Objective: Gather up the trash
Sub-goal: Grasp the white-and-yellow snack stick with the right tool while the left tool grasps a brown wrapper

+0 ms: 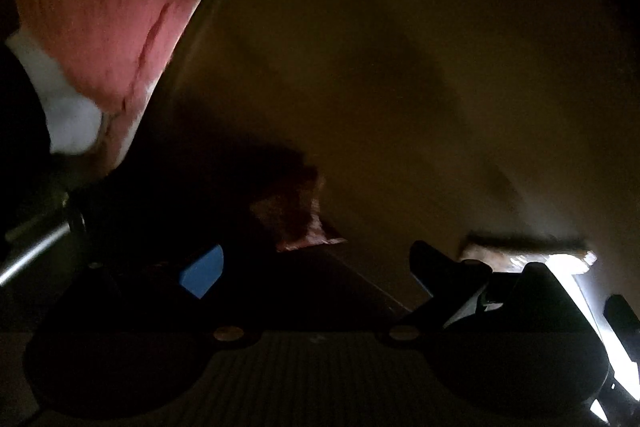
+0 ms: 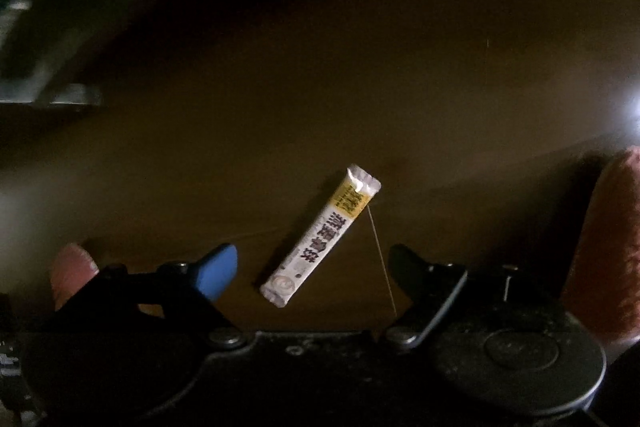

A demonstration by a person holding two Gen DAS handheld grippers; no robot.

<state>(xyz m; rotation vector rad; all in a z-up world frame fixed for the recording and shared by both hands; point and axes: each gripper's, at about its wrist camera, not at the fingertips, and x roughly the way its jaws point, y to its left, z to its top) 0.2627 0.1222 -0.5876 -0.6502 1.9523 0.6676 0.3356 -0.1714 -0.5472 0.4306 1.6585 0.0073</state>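
Your right gripper (image 2: 312, 269) hangs over the brown floor (image 2: 360, 87) w/ its jaws apart and nothing held. The white stick packet (image 2: 320, 239) lies flat on the floor, slanted, and its low end sits right between the two fingertips. It's not touched yet. A thin pale thread or line runs down just beside the packet on the black-finger side; I can't tell what it is.

To do this step well: come down slow so the blue pad (image 2: 214, 275) and the black finger end up on the packet's two long sides, near its low end. Turn your wrist a bit so the jaws squeeze across the packet, not along it. It's flat and thin, so get the tips right down to the floor before you pinch, or it'll prob slip out.

Your left gripper (image 1: 316, 267) is also released, jaws wide, empty. Far from the packet, in the left view, a dark crumpled wrapper (image 1: 296, 211) lies just past its tips, w/ a pink cloth (image 1: 120, 19) beyond. That view is dark & blurry, so go easy there.
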